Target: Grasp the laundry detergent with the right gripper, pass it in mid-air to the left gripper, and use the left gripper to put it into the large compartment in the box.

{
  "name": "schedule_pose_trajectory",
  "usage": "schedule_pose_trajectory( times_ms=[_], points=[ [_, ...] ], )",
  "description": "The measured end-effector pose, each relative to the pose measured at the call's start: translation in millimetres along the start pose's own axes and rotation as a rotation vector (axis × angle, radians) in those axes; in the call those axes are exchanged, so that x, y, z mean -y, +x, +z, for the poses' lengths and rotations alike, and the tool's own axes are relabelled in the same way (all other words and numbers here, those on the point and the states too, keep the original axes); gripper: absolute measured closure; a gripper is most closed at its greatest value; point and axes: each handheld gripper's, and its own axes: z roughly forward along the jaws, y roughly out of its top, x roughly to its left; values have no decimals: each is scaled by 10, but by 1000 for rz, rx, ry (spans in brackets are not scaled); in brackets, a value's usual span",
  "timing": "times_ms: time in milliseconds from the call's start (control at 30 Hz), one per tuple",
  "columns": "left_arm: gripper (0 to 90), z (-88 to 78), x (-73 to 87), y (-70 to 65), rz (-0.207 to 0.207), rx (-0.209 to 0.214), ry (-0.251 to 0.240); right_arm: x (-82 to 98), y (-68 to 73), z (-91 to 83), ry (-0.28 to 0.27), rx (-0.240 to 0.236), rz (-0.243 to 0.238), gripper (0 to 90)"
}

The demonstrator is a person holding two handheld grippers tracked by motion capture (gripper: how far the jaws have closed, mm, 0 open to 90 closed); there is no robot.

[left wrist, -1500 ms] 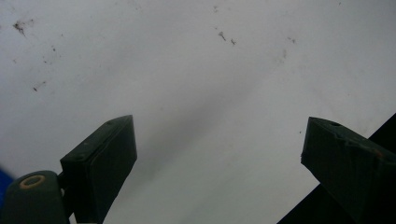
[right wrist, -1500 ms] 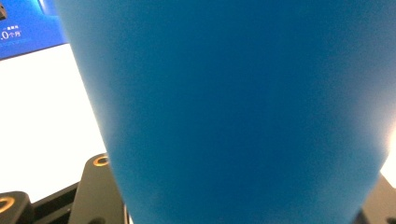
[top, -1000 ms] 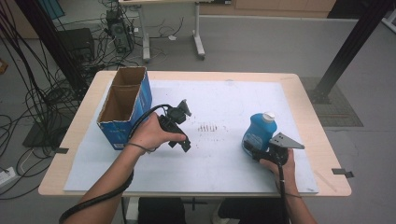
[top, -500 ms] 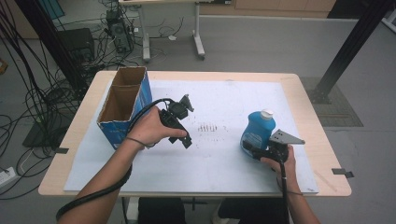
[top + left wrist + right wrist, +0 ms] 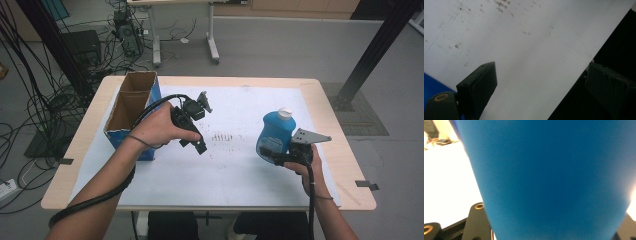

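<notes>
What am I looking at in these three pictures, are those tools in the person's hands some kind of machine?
No machine: a person holds a hand-operated claw in each hand. The wide picture looks down from above the table; the other two come from cameras riding on each claw. The right claw is clamped on a blue bottle with a white cap, lifted off the table's white sheet. The left claw is open and holds nothing. An open cardboard box with blue sides stands at the table's left.
</notes>
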Motion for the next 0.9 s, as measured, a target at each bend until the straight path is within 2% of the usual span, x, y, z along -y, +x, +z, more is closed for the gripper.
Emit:
schedule_pose_trajectory(
  times_ms=[33, 133, 167, 367, 567, 767, 800, 833, 900],
  points=[
    [106, -34, -7, -20, 12, -6, 3, 0, 0, 0, 0, 0, 0, 401],
    [106, -140, -21, -70, 43, -1, 3, -81, -15, -25, -7, -46, -3, 401],
    [105, -140, -21, -70, 43, -1, 3, -81, -15, -25, -7, -46, -3, 401],
    [105, -339, -40, -142, 102, 8, -3, -198, -27, -46, 2, -110, -40, 401],
    [105, -536, -60, -212, 159, 9, -11, -295, -29, -36, 5, -180, -56, 401],
    [106, -706, -72, -264, 206, 27, -29, -405, -10, -55, -4, -254, -72, 401],
    [105, -706, -72, -264, 206, 27, -29, -405, -10, -55, -4, -254, -72, 401],
    [105, -725, -72, -275, 207, 34, -31, -428, -1, -65, -5, -276, -73, 401],
    [106, -763, -75, -302, 226, 42, -34, -440, 3, -70, -3, -287, -78, 401]
  ],
)
